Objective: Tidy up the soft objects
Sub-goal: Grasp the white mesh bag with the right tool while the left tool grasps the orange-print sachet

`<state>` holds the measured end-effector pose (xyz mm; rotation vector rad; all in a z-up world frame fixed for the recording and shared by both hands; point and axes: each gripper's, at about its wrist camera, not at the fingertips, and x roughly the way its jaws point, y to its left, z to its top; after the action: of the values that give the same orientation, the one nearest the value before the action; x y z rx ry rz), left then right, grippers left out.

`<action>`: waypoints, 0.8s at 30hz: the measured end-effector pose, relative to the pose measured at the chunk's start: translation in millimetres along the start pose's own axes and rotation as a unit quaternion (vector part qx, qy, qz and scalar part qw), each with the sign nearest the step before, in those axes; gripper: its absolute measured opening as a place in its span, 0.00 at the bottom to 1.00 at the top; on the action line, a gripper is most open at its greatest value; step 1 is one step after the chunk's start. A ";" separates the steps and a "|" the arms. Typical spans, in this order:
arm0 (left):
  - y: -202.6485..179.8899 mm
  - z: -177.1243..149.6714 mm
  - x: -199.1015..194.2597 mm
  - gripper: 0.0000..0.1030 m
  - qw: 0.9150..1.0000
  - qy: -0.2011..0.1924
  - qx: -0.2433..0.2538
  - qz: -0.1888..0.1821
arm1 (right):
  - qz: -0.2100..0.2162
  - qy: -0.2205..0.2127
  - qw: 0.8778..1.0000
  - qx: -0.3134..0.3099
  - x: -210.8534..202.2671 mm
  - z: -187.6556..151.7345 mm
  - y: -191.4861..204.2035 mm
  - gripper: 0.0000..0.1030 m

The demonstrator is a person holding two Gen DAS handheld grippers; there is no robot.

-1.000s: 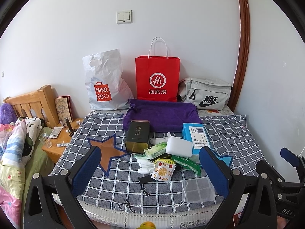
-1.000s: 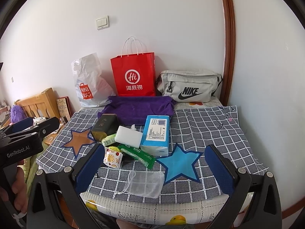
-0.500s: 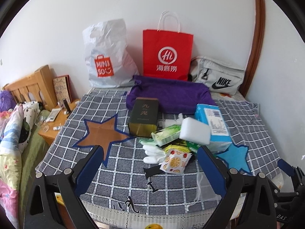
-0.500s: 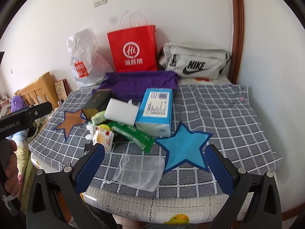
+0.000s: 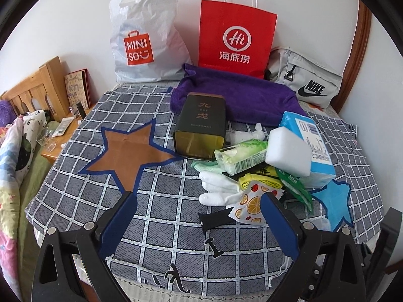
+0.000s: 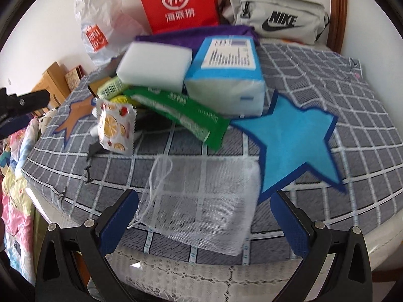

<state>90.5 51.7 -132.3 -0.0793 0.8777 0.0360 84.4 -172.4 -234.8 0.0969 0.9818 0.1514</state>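
Observation:
A pile of soft things lies on the checked cloth (image 5: pixel 161 206): a white sponge block (image 5: pixel 288 152) (image 6: pixel 155 65), a blue tissue pack (image 5: pixel 308 148) (image 6: pixel 226 75), a green wipes pack (image 5: pixel 240 154), a green sachet (image 6: pixel 181 113), a fruit-print packet (image 5: pixel 248 205) (image 6: pixel 115 128), white gloves (image 5: pixel 217 188) and a purple towel (image 5: pixel 239 98). A white mesh bag (image 6: pixel 199 201) lies at the front edge. My left gripper (image 5: pixel 199 224) is open and empty just short of the gloves. My right gripper (image 6: pixel 204 220) is open, its jaws either side of the mesh bag.
A dark tea tin (image 5: pixel 201 123) lies by the pile. A white MINISO bag (image 5: pixel 143 35), a red paper bag (image 5: pixel 234 35) and a grey Nike pouch (image 5: pixel 304 83) stand along the wall. A brown star (image 5: pixel 128 151) and a blue star (image 6: pixel 292 138) mark the cloth. A wooden nightstand (image 5: pixel 60 136) is left.
Both grippers have moved forward and down toward the cloth. The left one has closed in on the pile, the right one on the mesh bag. Both stay open.

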 end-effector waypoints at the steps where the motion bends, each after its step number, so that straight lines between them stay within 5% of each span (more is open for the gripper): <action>1: 0.4 -0.7 3.2 0.96 1.000 0.003 0.000 -0.002 | -0.003 0.003 1.000 0.002 3.5 -0.8 0.8 1.00; 10: -8.3 -5.8 30.5 0.96 0.999 0.034 0.014 -0.031 | -0.059 -0.006 0.998 -0.008 24.5 -4.8 17.2 1.00; 24: -44.4 -18.0 53.1 0.96 0.994 0.045 0.082 -0.054 | -0.036 -0.033 0.997 -0.059 23.2 -2.9 11.6 0.94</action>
<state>113.5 5.8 -182.2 0.0264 0.9624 -0.1415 93.6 -157.0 -253.6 -0.0414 0.9078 0.1389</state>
